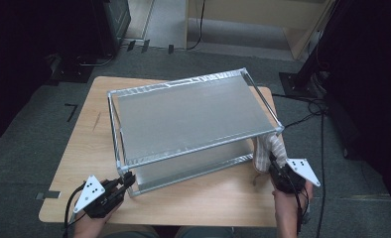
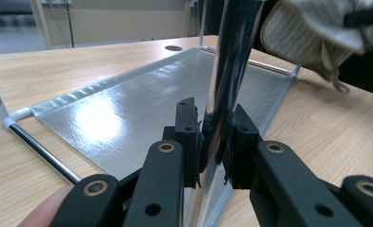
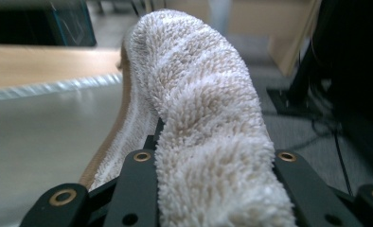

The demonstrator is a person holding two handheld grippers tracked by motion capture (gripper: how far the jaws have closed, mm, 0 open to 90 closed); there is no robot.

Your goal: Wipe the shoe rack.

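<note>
Towel is bunched in the right gripper at the rack's near-right corner; left gripper clamps the near-left post. Shelves look bare, so wiping's barely started, I'd guess.

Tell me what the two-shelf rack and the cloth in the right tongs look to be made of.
Rack: apparently polished metal tubing, since the post mirrors its surroundings; the shelf sheets look like silvery coated fabric or foil, glossy and wrinkled along the edges. The corner joints seem to be pale plastic.
Cloth: looks like terry towelling, cream with tan stripes, matte with a looped pile.
</note>
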